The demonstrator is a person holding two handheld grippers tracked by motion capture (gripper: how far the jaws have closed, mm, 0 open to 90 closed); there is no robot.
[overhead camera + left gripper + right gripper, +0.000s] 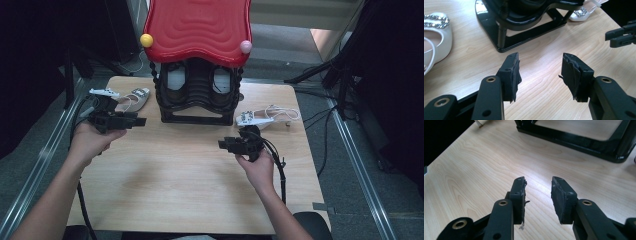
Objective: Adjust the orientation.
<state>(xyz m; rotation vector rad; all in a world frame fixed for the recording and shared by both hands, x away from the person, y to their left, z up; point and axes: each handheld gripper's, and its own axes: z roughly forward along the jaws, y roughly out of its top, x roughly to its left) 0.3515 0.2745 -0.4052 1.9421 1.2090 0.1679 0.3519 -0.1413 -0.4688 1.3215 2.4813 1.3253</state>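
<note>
Forearms: two bare forearms enter from the near table edge, each hand carrying a gripper.
Table [200, 185]: light wood-grain top lying under both grippers, bare between them.
Shoe rack [197, 90]: black tiered stand with a red wavy roof, standing beyond both grippers at the far middle of the table; in the left gripper view its base lies ahead of the jaws, up and slightly left.
Left gripper [142, 121]: held low over the table just left of the rack base, pointing toward it; its jaws stand apart with nothing between the pads, only bare wood showing in the gap [540, 75].
Right gripper [221, 144]: held in front of the rack's right corner, pointing left; jaws likewise parted and released, wood visible between them [538, 195].
Left shoes [132, 99]: white sandals lying just behind the left gripper, apart from it.
Right shoe [260, 117]: white strapped sandal lying just beyond the right gripper, near the rack's right corner, not touched.
Roof knobs: yellow ball [146, 40] and pink ball [245, 46] at the roof's front corners.
</note>
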